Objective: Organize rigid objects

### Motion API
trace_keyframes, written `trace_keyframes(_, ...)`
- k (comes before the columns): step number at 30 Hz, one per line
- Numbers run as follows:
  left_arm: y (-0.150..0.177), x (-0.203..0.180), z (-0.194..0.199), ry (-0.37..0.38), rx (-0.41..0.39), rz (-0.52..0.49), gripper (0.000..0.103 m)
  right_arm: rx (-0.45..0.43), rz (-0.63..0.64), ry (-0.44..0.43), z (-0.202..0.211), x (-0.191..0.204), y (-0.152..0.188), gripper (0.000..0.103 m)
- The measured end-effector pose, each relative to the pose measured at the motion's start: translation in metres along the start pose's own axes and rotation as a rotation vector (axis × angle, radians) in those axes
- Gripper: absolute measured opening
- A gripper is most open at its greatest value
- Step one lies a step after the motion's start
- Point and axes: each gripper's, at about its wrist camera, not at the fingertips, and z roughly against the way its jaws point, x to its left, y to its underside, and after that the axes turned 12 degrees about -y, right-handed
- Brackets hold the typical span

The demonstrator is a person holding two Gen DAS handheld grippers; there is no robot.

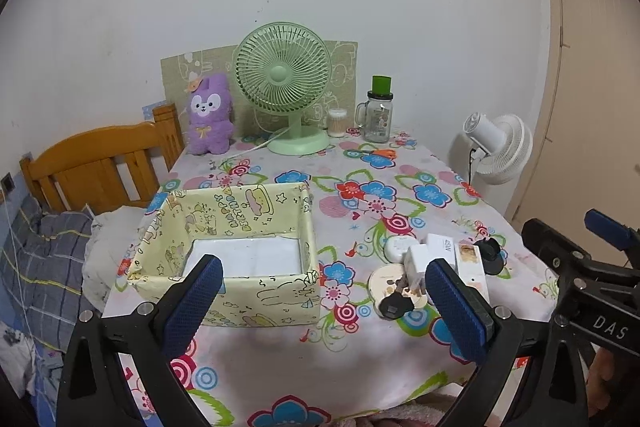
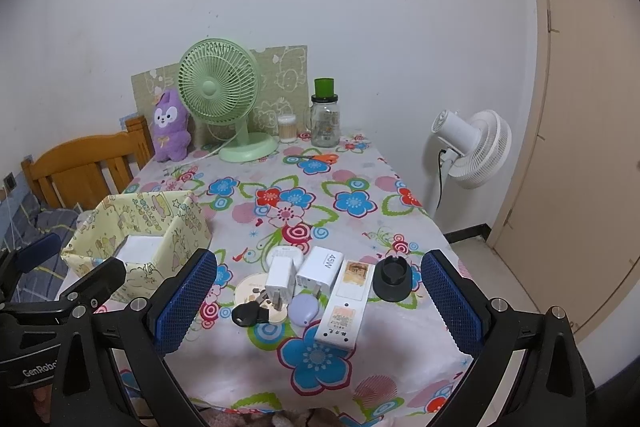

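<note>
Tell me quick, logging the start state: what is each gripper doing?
Left gripper: open, holding nothing, above the table's near edge.
Right gripper: open, holding nothing.

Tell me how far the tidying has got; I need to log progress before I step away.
Barely begun, it seems. Done: nothing sorted; the yellow box shows only a white base. In hand: nothing; left gripper and right gripper hover with jaws open and empty. Left: the whole cluster beside the box, including the key, two chargers, lilac pebble-shaped item, long white box and black stand.
</note>
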Motion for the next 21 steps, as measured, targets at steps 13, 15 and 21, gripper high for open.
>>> trace_keyframes(13, 0.0023, 0.0051, 0.0040, 0.015, -0.027, 0.027, 0.101, -0.011, 0.009, 0.012, 0.0019, 0.0026, -0.0018, 0.103)
trace_keyframes(15, 0.0022, 0.0058, 0.0037, 0.017, -0.027, 0.029, 0.101, -0.012, 0.010, 0.013, 0.0020, 0.0029, -0.0019, 0.103)
trace_keyframes(21, 0.0012, 0.0046, 0.0060, 0.030, -0.042, 0.029, 0.101, -0.014, 0.009, 0.014, 0.0018, 0.0029, -0.0034, 0.103)
